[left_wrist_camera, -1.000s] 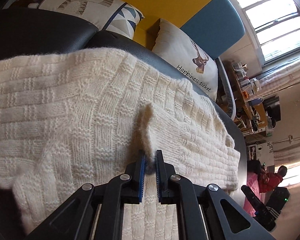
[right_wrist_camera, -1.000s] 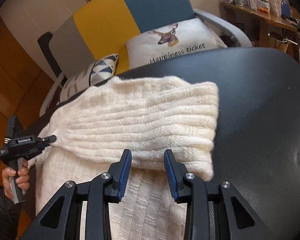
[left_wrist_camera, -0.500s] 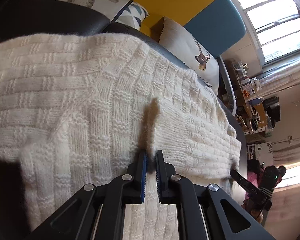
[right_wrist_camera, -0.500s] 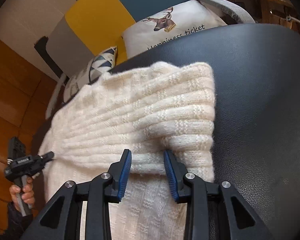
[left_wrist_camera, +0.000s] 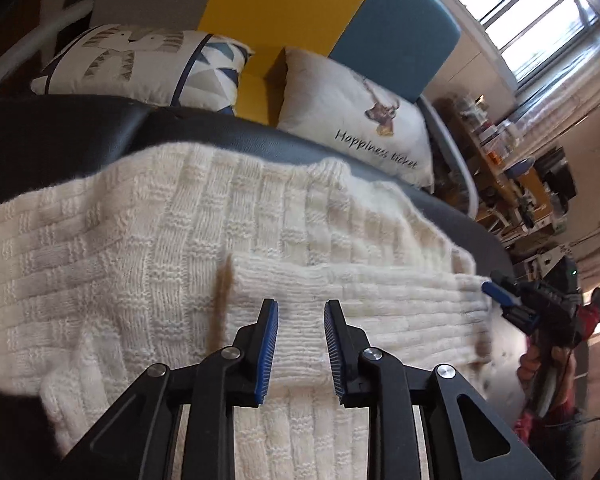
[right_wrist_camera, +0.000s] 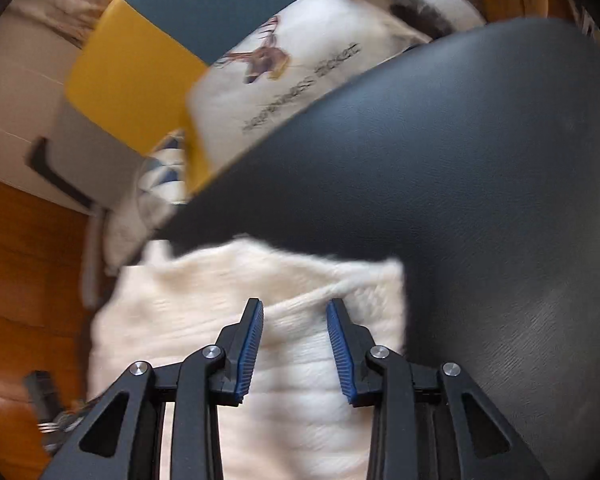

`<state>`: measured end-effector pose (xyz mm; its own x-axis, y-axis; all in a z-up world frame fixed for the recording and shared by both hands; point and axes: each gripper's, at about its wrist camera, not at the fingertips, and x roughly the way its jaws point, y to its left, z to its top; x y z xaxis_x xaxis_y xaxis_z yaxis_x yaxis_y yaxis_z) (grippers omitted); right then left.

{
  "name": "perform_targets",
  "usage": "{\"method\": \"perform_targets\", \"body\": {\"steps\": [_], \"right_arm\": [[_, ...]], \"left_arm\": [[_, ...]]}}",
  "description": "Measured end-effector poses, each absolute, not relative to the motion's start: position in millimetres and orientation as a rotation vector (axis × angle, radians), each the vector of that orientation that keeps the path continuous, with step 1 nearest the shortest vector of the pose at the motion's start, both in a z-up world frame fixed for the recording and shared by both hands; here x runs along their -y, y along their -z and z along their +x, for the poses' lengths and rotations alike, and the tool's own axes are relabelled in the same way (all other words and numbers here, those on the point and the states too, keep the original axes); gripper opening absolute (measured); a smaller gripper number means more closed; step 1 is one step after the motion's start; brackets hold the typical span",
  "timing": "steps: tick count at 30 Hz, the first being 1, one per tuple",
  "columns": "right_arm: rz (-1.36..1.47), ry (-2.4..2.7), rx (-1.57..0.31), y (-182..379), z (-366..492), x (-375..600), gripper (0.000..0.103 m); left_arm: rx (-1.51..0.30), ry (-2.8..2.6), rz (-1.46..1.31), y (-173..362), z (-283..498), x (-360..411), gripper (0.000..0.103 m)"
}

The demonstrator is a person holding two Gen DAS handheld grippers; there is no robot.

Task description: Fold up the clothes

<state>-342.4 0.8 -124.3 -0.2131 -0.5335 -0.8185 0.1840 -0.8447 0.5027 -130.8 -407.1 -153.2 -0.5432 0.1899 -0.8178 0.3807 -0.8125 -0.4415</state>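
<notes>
From the left wrist camera, the cream knitted sweater lies spread over the black padded surface, which serves as the landmark here. The left gripper hovers over the sweater with its fingers spread apart and nothing between them; below the gap sits a folded ribbed part with a straight edge running away to the right. The sweater's far edge stops short of the surface's far rim, leaving a bare black strip there. Behind that rim lean a patterned cushion and a deer cushion against a yellow and blue backrest. At the right end of the fold, near the surface's right rim, the right gripper shows with a hand on its handle; its blue fingertip lies just beside the sweater's edge.

From the right wrist camera, which is blurred, the sweater fills the lower middle, and its right edge and far edge meet in a squarish corner on the black padded surface. To the right of that corner and beyond it, the surface is bare and wide. The right gripper has its fingers spread, hanging over a ridge of knit near the corner and gripping nothing. The deer cushion sits past the surface's far rim.
</notes>
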Motion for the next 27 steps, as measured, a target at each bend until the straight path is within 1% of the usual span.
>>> {"method": "perform_targets", "body": {"steps": [1, 2, 4, 5, 9, 10, 13, 17, 23, 24, 27], "right_arm": [[1.585, 2.094, 0.399, 124.0, -342.5, -0.7, 0.027], [1.570, 2.089, 0.388, 123.4, -342.5, -0.7, 0.028], [1.501, 2.072, 0.460, 112.9, -334.7, -12.1, 0.030], [1.456, 2.036, 0.530, 108.6, -327.5, -21.7, 0.033], [1.376, 1.827, 0.812, 109.8, -289.4, -63.5, 0.035], [1.362, 1.768, 0.880, 111.7, -279.1, -74.1, 0.038], [1.391, 1.682, 1.056, 130.6, -249.3, -95.3, 0.040], [1.452, 1.644, 1.213, 155.6, -229.1, -103.3, 0.046], [1.424, 1.657, 1.431, 173.8, -236.3, -94.8, 0.049], [1.413, 1.667, 1.469, 175.7, -238.0, -93.8, 0.050], [1.243, 1.864, 1.590, 160.7, -227.6, -108.4, 0.050]], "left_arm": [[-0.886, 2.472, 1.476, 164.1, -132.9, 405.6, 0.024], [-0.861, 2.443, 1.512, 174.8, -135.0, 404.1, 0.022], [-0.895, 2.449, 1.479, 173.2, -130.3, 408.0, 0.021], [-0.920, 2.440, 1.478, 171.4, -128.8, 409.9, 0.021], [-0.852, 2.519, 1.533, 166.8, -157.9, 364.1, 0.021], [-0.834, 2.539, 1.546, 165.7, -165.1, 352.6, 0.021], [-0.779, 2.597, 1.587, 162.3, -186.9, 318.3, 0.022], [-0.701, 2.674, 1.640, 157.8, -215.9, 272.4, 0.022], [-0.574, 2.784, 1.719, 151.1, -259.4, 203.8, 0.022], [-0.539, 2.770, 1.739, 156.7, -262.8, 200.2, 0.022], [-0.491, 2.741, 1.756, 171.0, -262.7, 198.7, 0.022]]}}
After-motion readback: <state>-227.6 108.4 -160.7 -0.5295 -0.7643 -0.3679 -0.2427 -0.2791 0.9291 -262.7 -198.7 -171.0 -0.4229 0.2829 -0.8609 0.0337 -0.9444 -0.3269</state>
